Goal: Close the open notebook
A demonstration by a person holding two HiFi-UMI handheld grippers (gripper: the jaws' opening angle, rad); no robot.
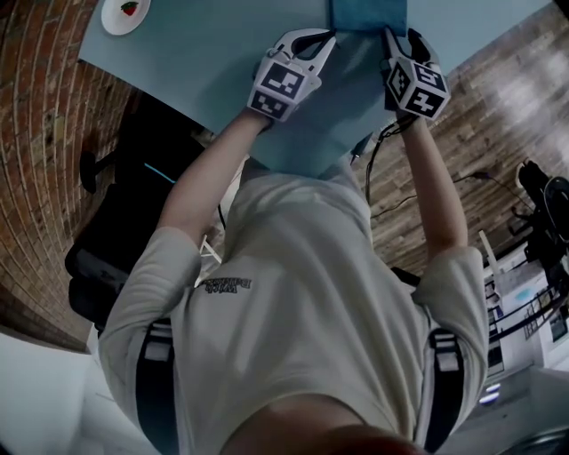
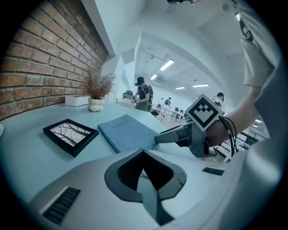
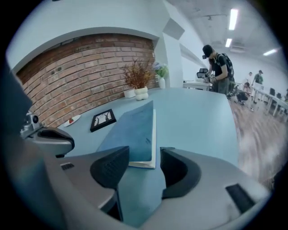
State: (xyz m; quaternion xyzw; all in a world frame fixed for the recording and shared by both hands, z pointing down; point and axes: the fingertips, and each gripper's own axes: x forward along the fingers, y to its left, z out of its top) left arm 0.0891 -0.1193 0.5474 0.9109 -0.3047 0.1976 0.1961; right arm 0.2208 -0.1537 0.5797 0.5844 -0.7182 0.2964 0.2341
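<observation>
The blue notebook (image 3: 135, 130) lies shut and flat on the light blue table (image 1: 204, 53); it also shows in the left gripper view (image 2: 128, 132) and at the top edge of the head view (image 1: 369, 13). My right gripper (image 3: 145, 157) is open, and the notebook's near right corner sits just beyond the gap without touching the pads. In the head view this gripper (image 1: 391, 40) is at the notebook's near right corner. My left gripper (image 2: 144, 152) is shut on nothing, over bare table near the notebook's near left corner (image 1: 311, 44).
A black picture frame (image 2: 70, 134) lies left of the notebook. A dried plant in a white vase (image 2: 96, 96) and a white box (image 2: 76, 100) stand by the brick wall. A plate with a strawberry (image 1: 124, 13) is far left. People stand in the room behind.
</observation>
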